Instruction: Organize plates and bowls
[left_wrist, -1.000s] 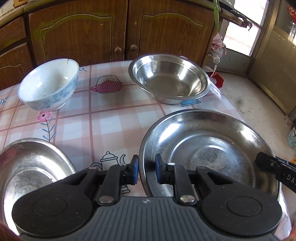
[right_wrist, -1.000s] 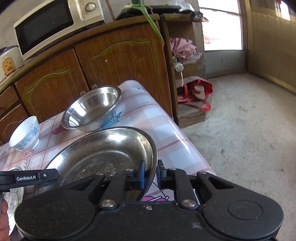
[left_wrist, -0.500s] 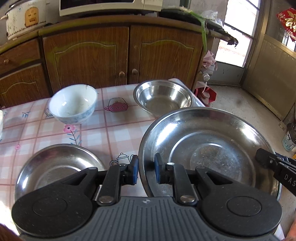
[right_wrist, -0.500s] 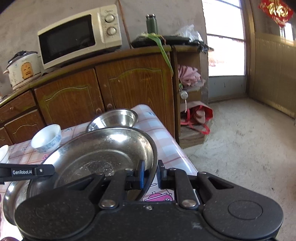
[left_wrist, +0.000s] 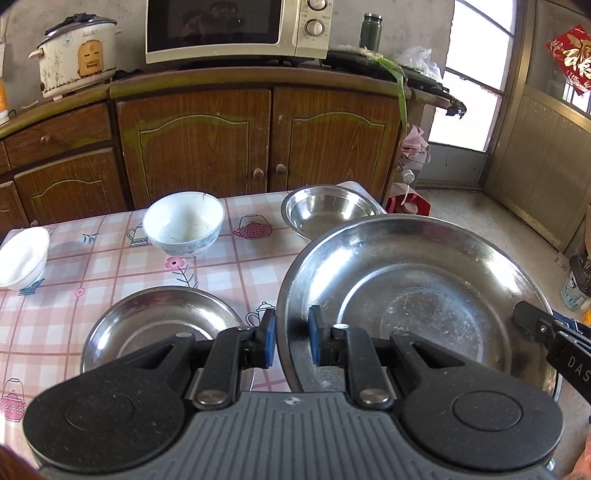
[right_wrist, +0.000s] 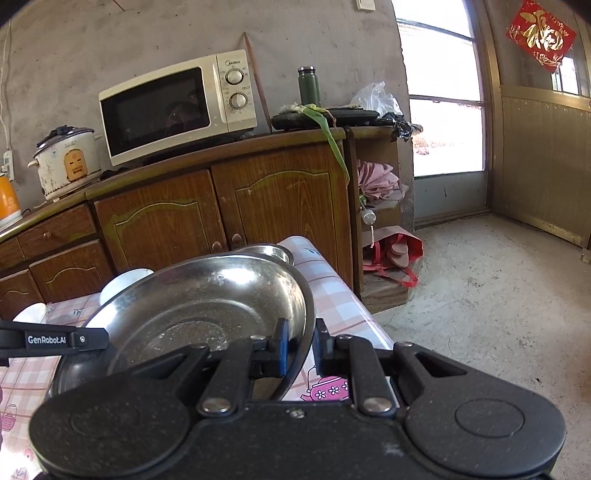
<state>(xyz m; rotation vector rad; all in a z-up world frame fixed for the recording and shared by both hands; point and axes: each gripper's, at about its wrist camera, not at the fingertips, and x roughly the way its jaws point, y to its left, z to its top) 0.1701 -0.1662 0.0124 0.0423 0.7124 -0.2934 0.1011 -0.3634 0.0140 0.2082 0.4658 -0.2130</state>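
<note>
Where pink checked tablecloth (left_wrist: 110, 266) ends, wooden cabinets (left_wrist: 258, 140), microwave (left_wrist: 236, 29) above.

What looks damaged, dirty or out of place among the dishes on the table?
The blue-patterned white bowl has what looks like a small crack or chip at its far rim. The big steel plate, held by both tongs at opposite edges, shows dried whitish residue in its middle. Nothing looks spilled on the tablecloth.

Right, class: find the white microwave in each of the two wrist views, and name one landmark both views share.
Left wrist view: the microwave sits top centre, on the wooden cabinet.
Right wrist view: the microwave sits upper left of centre, tilted in the picture.
Shared landmark: the green flask to its right.
</note>
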